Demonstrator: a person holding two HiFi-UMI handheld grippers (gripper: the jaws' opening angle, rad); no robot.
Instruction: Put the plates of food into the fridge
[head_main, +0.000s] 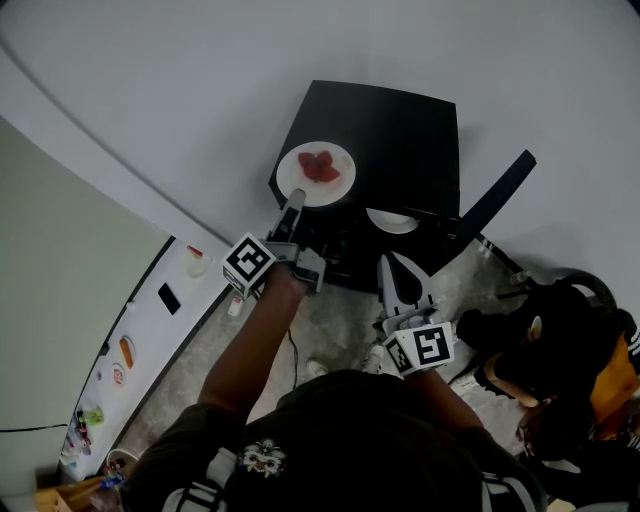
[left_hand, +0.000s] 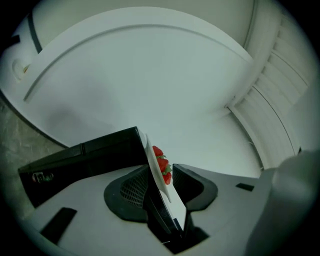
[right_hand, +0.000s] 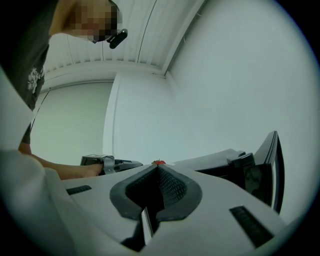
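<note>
A white plate (head_main: 330, 186) with red strawberries (head_main: 319, 167) rests on top of a small black fridge (head_main: 400, 130). My left gripper (head_main: 296, 196) is open at the plate's near rim. In the left gripper view the plate (left_hand: 161, 175) stands edge-on between the pads, close to the left one and apart from the right one, with the strawberries (left_hand: 162, 164) beyond. A second white plate (head_main: 392, 220) sits inside the fridge, whose door (head_main: 497, 195) hangs open to the right. My right gripper (head_main: 392, 265) is shut and holds nothing, just in front of the fridge opening.
A white counter (head_main: 150, 320) runs along the left with several small items on it. A black and orange bag (head_main: 570, 350) lies on the floor at the right. The floor in front of the fridge is speckled grey, with a thin cable (head_main: 292, 350) across it.
</note>
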